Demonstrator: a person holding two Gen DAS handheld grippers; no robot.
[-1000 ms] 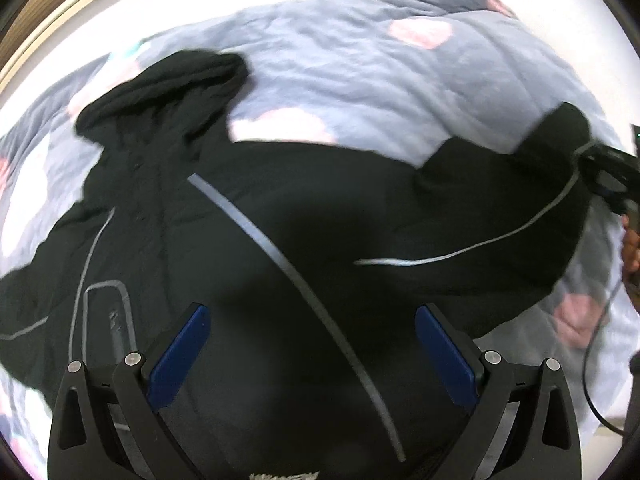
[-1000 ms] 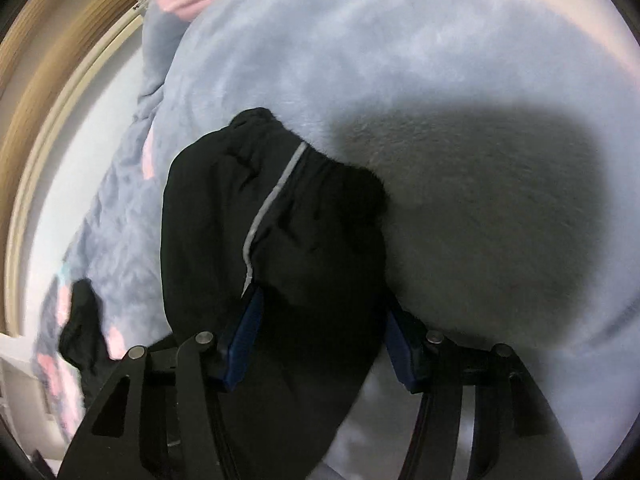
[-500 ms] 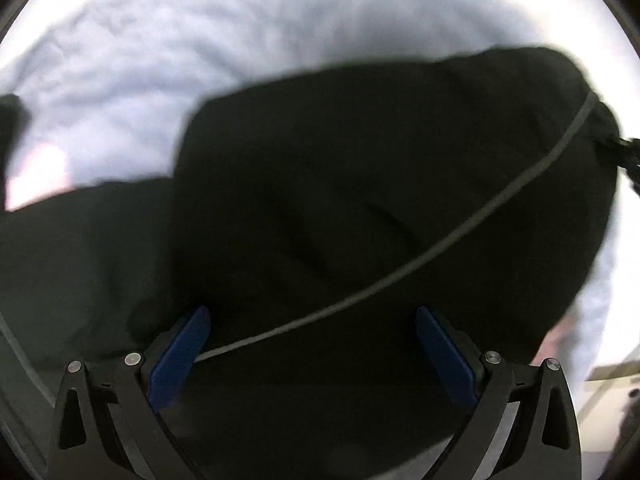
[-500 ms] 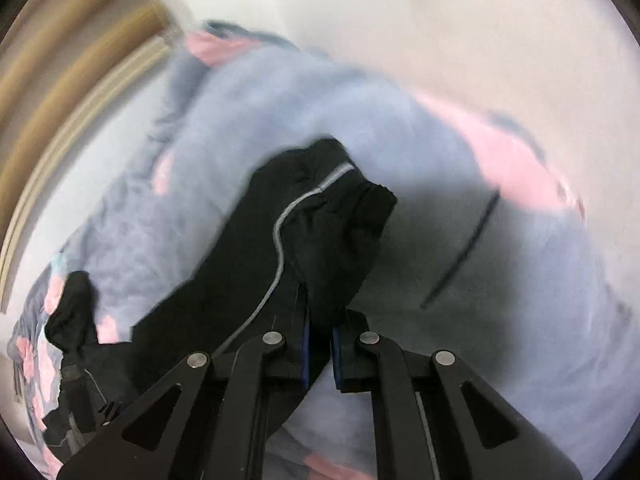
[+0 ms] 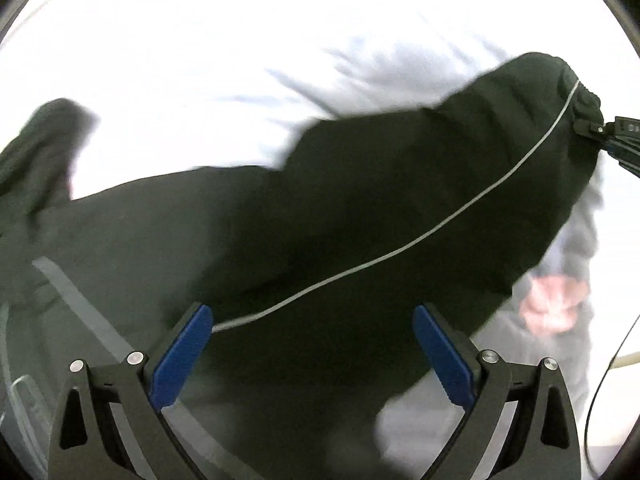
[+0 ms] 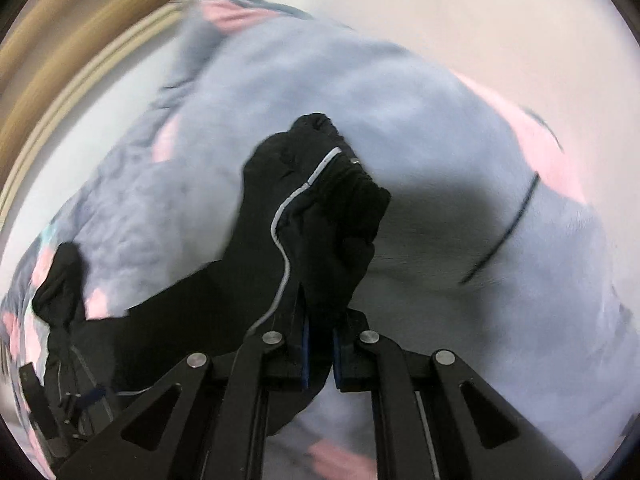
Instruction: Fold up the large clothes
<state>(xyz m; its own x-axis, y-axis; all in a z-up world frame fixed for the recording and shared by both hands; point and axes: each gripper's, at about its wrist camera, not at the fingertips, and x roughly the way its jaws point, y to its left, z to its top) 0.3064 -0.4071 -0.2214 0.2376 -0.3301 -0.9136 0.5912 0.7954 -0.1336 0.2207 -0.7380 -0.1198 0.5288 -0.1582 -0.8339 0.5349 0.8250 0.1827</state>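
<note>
Black jacket (image 6: 312,216): my right gripper (image 6: 319,354), open a second ago, now clamps its sleeve and lifts; left gripper (image 5: 312,344) hovers open, fold beginning.

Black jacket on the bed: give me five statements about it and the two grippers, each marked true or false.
1. The right gripper is shut on the sleeve of the black jacket. True.
2. The left gripper is clamped on the jacket. False: its blue fingers stand wide apart above the fabric, gripping nothing.
3. A thin pale stripe runs along the held sleeve. True.
4. The jacket lies on a bare wooden table. False: it lies on a grey-blue blanket with pink patches.
5. The sleeve cuff hangs below the right gripper. False: it juts out beyond the fingers, bunched.
</note>
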